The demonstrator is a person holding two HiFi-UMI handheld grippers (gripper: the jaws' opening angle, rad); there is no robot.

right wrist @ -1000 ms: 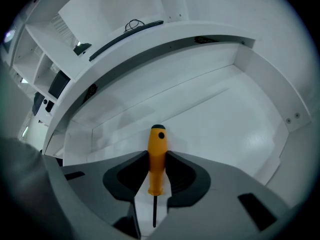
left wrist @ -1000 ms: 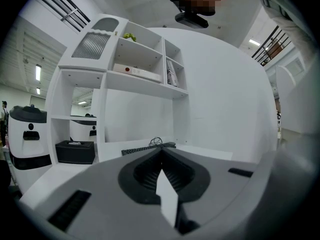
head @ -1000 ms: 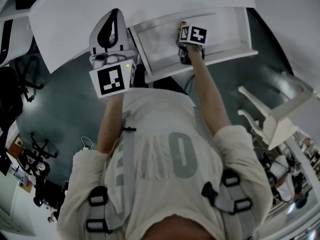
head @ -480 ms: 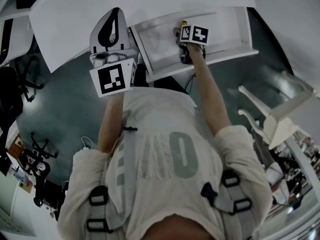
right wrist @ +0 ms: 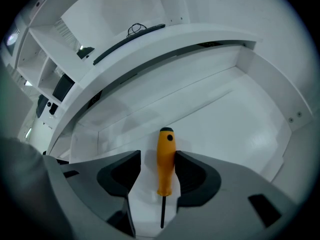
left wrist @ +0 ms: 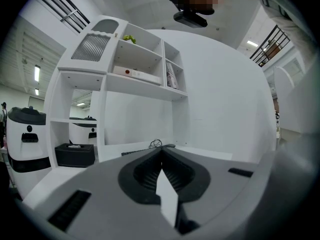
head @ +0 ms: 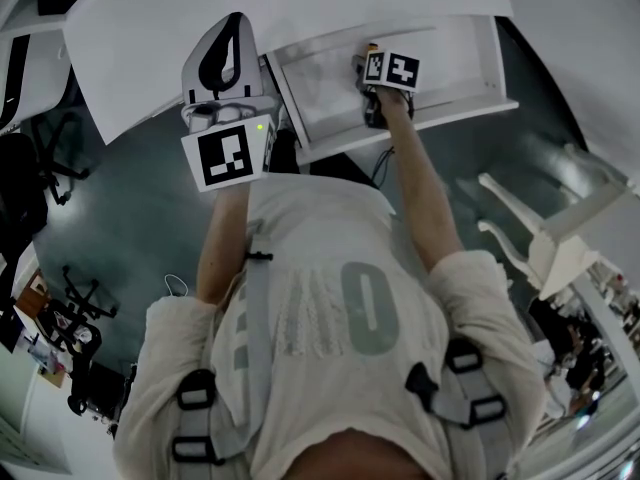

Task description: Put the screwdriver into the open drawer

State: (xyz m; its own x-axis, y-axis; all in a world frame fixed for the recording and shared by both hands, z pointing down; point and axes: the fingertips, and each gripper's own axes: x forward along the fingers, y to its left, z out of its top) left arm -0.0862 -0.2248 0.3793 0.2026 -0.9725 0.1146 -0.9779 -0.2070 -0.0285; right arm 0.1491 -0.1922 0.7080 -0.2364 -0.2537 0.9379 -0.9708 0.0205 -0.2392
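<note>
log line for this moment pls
right gripper: jaws just opened, screwdriver between them | screwdriver: resting in open drawer | left gripper: shut, empty

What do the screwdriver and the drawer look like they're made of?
Screwdriver: handle probably plastic, smooth orange with a dark end cap; its thin dark shaft looks like metal. Drawer: white, matte, flat boards, likely painted wood or laminate; cannot tell which.

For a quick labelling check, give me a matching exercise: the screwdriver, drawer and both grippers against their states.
1 screwdriver
2 drawer
3 left gripper
4 right gripper

A jaws together, empty
B white, pulled open
C orange handle, lying in drawer
D jaws apart

Pairs: 1-C, 2-B, 3-A, 4-D. The right gripper's jaws have just been opening, screwdriver between them.
</note>
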